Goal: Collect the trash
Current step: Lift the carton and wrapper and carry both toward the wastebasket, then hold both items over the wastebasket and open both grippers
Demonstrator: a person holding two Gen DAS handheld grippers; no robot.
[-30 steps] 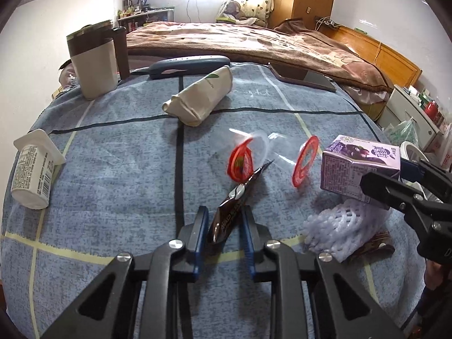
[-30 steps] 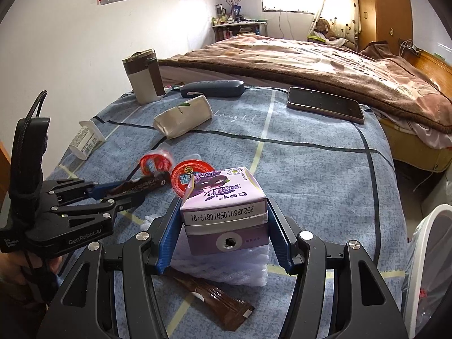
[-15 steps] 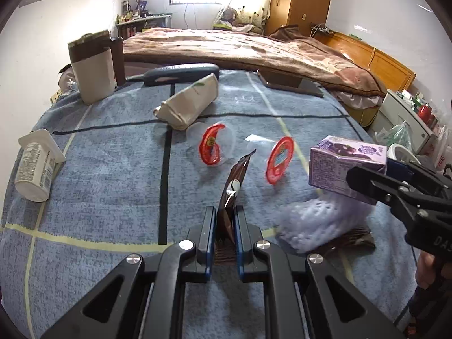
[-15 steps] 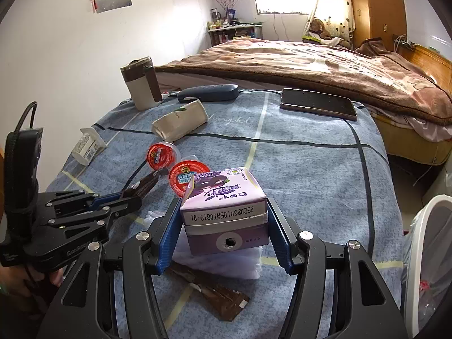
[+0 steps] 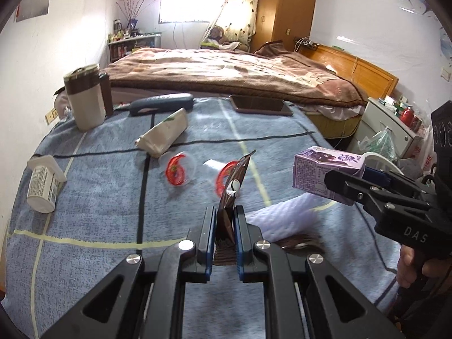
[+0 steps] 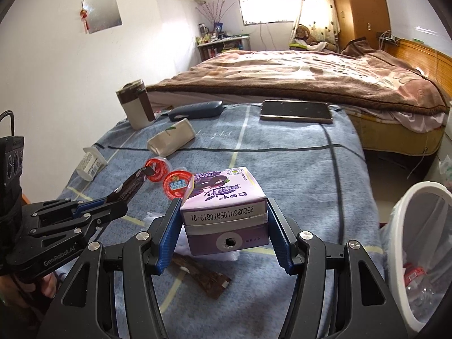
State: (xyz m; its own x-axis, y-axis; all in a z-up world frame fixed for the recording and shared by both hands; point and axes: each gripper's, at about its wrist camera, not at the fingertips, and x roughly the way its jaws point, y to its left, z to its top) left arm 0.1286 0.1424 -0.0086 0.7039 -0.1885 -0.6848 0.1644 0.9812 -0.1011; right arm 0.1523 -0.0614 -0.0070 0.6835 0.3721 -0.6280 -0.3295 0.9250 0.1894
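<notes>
The blue checked cloth covers the table at the foot of the bed, and it carries a mix of litter and things that look meant to stay: a phone, a dark glasses case and a brown-and-cream tumbler sit along the far edge, apart from the litter nearer the person. A white-rimmed bin lined with a clear bag stands off the table's right side, already holding some bottles, which is probably why both loads are lifted clear of the cloth: each looks ready to be carried there. The right tongs are spread wide around a purple milk carton, their blue pads pressed to its two sides; the carton is boxy, with a printed date code on its near face and a round straw hole below. The left tongs are pinched narrow on a brown snack wrapper, a thin foil strip standing upright from between the pads with its torn top pointing away. On the cloth lie a white foam fruit net, a second brown wrapper, a beige tissue pack, a tipped white yogurt cup and two red-lidded jelly cups.
</notes>
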